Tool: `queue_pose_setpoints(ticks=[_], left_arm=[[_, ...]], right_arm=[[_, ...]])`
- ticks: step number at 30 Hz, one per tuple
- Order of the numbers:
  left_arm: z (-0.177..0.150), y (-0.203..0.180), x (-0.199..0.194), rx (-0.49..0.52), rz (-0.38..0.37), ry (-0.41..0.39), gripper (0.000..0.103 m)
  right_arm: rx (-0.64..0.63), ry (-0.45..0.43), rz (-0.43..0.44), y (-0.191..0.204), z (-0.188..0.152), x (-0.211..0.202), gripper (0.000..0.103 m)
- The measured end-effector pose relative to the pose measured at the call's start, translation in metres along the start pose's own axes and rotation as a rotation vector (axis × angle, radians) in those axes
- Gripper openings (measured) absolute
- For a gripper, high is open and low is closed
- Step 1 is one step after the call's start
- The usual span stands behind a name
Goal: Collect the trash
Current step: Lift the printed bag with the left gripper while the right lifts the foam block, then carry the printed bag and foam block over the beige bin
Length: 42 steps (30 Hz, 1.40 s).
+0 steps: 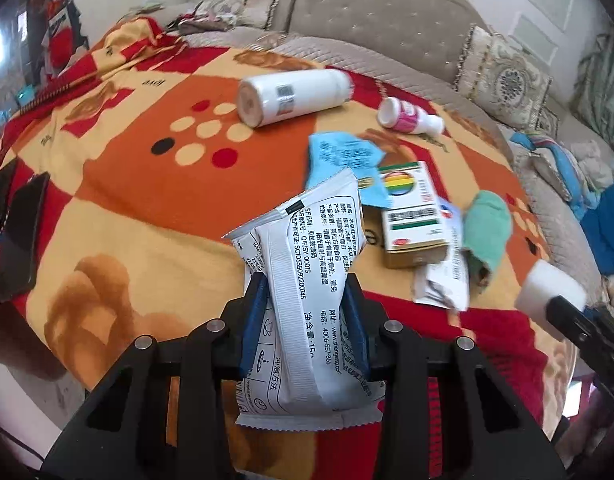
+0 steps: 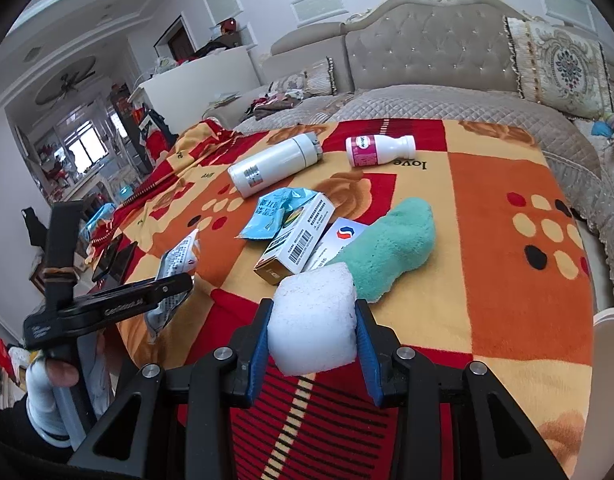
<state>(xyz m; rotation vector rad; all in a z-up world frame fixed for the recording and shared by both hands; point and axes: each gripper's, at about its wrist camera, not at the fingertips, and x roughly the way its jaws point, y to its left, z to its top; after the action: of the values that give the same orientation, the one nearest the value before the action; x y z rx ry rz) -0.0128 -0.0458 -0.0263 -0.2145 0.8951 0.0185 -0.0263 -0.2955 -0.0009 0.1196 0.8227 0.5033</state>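
My left gripper (image 1: 305, 284) is shut on a white printed food packet (image 1: 303, 264), held above the orange blanket (image 1: 139, 208); the same packet (image 2: 175, 268) shows in the right wrist view at the left, between that gripper's fingers. My right gripper (image 2: 313, 308) is shut on a white foam block (image 2: 312, 320), which also shows at the right edge of the left wrist view as the foam block (image 1: 551, 294). On the blanket lie a blue wrapper (image 1: 343, 156), a medicine box (image 1: 411, 216), a white leaflet (image 1: 443, 284) and a green sock (image 1: 487, 232).
A white flask (image 2: 273, 164) and a small pink-labelled bottle (image 2: 377, 150) lie further back on the blanket. Two dark phones (image 1: 15, 232) rest at the blanket's left. A grey tufted sofa (image 2: 427, 44) with cushions runs behind. A person's hand (image 2: 59, 372) holds the left tool.
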Motion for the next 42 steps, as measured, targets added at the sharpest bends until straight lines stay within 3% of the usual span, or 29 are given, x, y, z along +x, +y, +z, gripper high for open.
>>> queue_pose_setpoints(ticks=[12,23,42], left_arm=[[-0.004,-0.046,-0.015,0.097,-0.06,-0.034,0.035],[-0.009,-0.109,-0.013,0.208,-0.153,-0.016,0.035],[-0.041,-0.275,0.004,0.475,-0.374,0.06,0.035]], right_arm=[[0.02,-0.016,-0.051,-0.013,-0.003,-0.011,0.037],[0.075,-0.039,-0.147,-0.047,-0.013,-0.036,0.037],[0.289,-0.075,-0.384,-0.149,-0.062,-0.117,0.038]])
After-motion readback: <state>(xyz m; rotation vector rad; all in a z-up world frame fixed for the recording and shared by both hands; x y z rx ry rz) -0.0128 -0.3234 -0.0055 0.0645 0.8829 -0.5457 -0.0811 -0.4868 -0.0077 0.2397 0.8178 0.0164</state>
